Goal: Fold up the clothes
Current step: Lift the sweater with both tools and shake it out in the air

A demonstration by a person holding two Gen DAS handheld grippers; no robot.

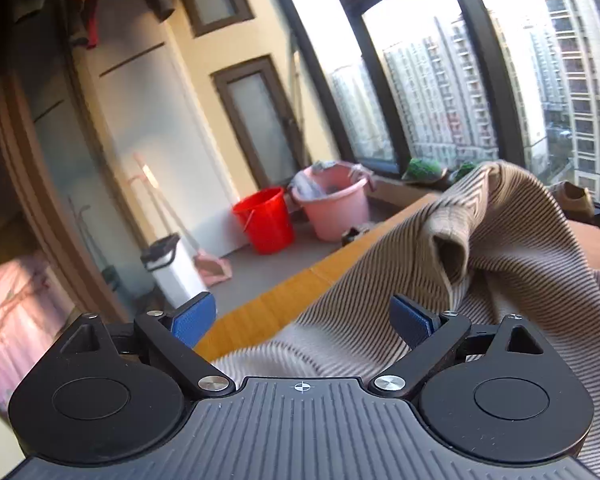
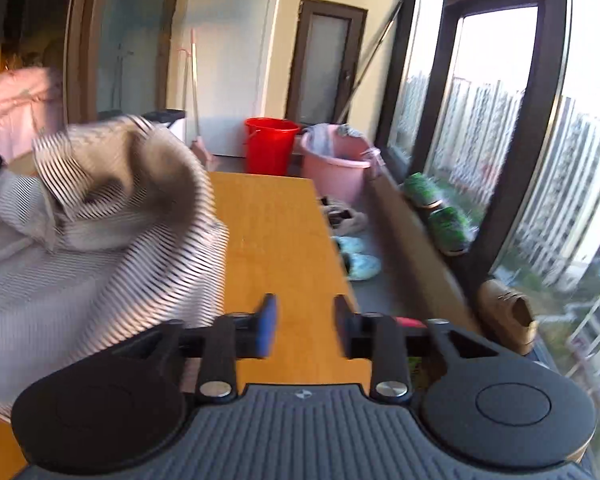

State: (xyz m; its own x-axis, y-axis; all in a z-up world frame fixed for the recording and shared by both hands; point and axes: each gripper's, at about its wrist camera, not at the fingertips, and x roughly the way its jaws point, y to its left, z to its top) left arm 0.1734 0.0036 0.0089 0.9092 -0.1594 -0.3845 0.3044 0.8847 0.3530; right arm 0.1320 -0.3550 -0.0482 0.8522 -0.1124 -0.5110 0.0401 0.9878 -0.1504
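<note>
1. Left claw [image 1: 302, 322] sits closest to the lens, blue pads [image 1: 192, 320] spread wide, nothing pinched. Striped cloth lies under and beyond the gap, not touched by either pad as far as I can tell.
2. Striped garment [image 1: 480, 248], beige/white thin stripes, is bunched into a raised fold on the wooden surface [image 1: 284, 304]. It drapes over the near edge in the left wrist view.
3. Right claw [image 2: 305, 326] has its jaws partly apart and empty. Bare wood shows between the pads.
4. In the right wrist view the garment [image 2: 112, 216] sits left of the right claw, motion-blurred, heaped on the surface [image 2: 276, 232]. It is clear of both pads.
5. Background: red bucket [image 2: 270, 144] and pink bucket [image 2: 334, 164] stand on the floor past the far end of the surface, just beside each other.
6. Shoes [image 2: 356, 258] lie on the floor between the surface and the window [image 2: 492, 120]. Green potted plants [image 2: 440, 208] sit on the sill.
</note>
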